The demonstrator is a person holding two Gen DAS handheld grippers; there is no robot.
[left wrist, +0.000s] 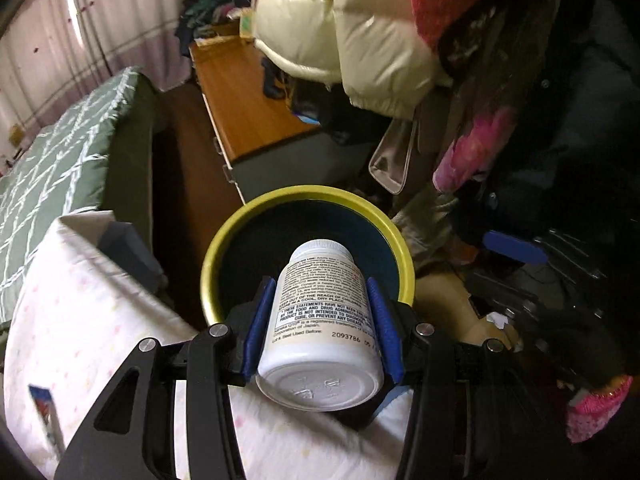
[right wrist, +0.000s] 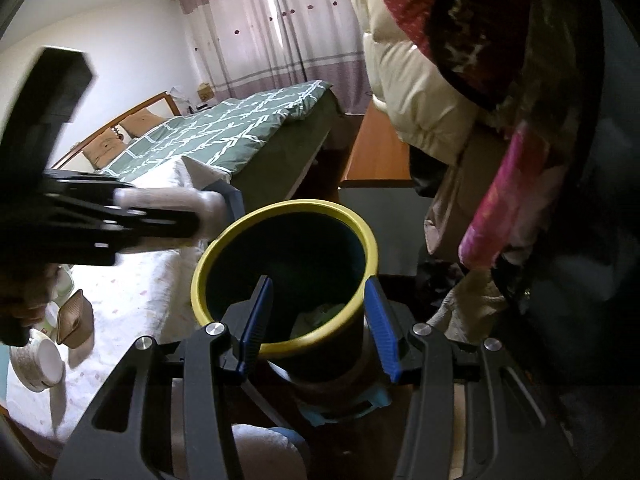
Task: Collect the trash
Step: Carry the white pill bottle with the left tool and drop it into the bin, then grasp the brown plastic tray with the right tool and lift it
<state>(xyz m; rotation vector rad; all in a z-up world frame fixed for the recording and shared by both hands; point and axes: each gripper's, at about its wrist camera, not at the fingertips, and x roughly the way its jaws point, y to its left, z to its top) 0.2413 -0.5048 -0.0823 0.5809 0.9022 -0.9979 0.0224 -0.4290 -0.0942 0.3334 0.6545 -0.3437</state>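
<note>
Left gripper [left wrist: 322, 312] clamps a white plastic pill bottle [left wrist: 320, 328] between blue ribbed pads, cap end forward, over the mouth of the yellow-rimmed round bin [left wrist: 224, 240]. Right gripper [right wrist: 318, 320] spread wide, holding nothing (fingers straddle the bin's [right wrist: 280, 348] near rim). Green quilted bed [right wrist: 224, 136] beyond.

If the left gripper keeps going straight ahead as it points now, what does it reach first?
Likely the open mouth of the yellow-rimmed bin; the left gripper, shut on the white bottle, aims into it. Depth is unclear.

Daylight glows through curtains [right wrist: 280, 32]; right side dim, perhaps underexposed; fisheye edges bend.
</note>
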